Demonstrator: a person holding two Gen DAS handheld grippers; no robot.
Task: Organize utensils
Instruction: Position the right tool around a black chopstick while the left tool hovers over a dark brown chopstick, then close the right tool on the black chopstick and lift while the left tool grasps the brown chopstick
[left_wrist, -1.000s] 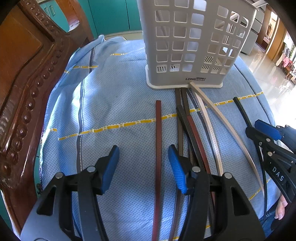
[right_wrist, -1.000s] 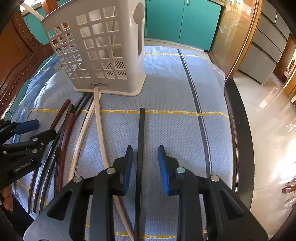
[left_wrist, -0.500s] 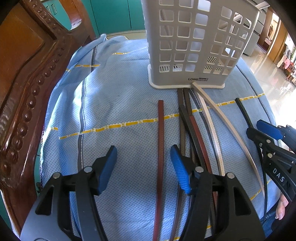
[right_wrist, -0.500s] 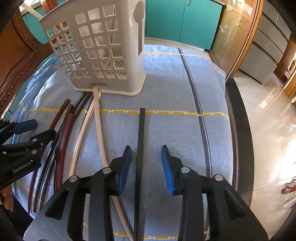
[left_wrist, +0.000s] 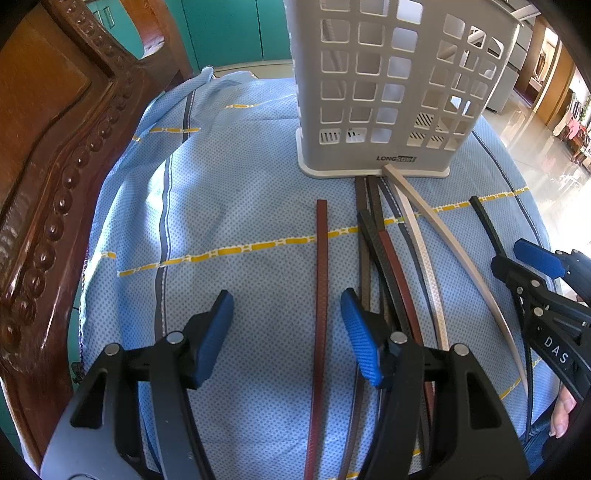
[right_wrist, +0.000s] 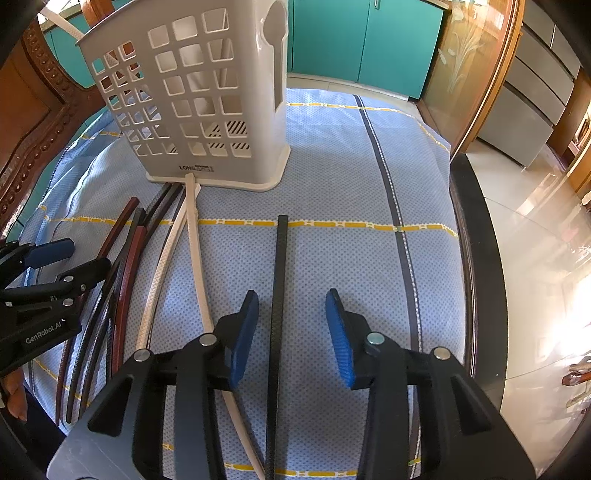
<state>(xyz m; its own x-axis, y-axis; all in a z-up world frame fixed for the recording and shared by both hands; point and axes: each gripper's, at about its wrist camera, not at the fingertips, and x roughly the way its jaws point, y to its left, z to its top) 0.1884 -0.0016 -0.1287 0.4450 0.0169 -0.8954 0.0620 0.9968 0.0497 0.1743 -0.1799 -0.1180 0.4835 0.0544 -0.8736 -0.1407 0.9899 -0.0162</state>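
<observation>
While both grippers hover tilted down over the blue cloth (left_wrist: 229, 206), each straddles one chopstick without touching it. The left gripper (left_wrist: 286, 332), jaws apart, brackets the reddish-brown chopstick (left_wrist: 321, 280); the right gripper (right_wrist: 290, 332), whose jaws have just been opening, brackets the black chopstick (right_wrist: 279, 280). Each stick's long axis runs along its gripper's fingers, far end pointing toward the white holder (right_wrist: 192, 107); the remaining sticks (left_wrist: 391, 251) lie bundled between the grippers.
</observation>
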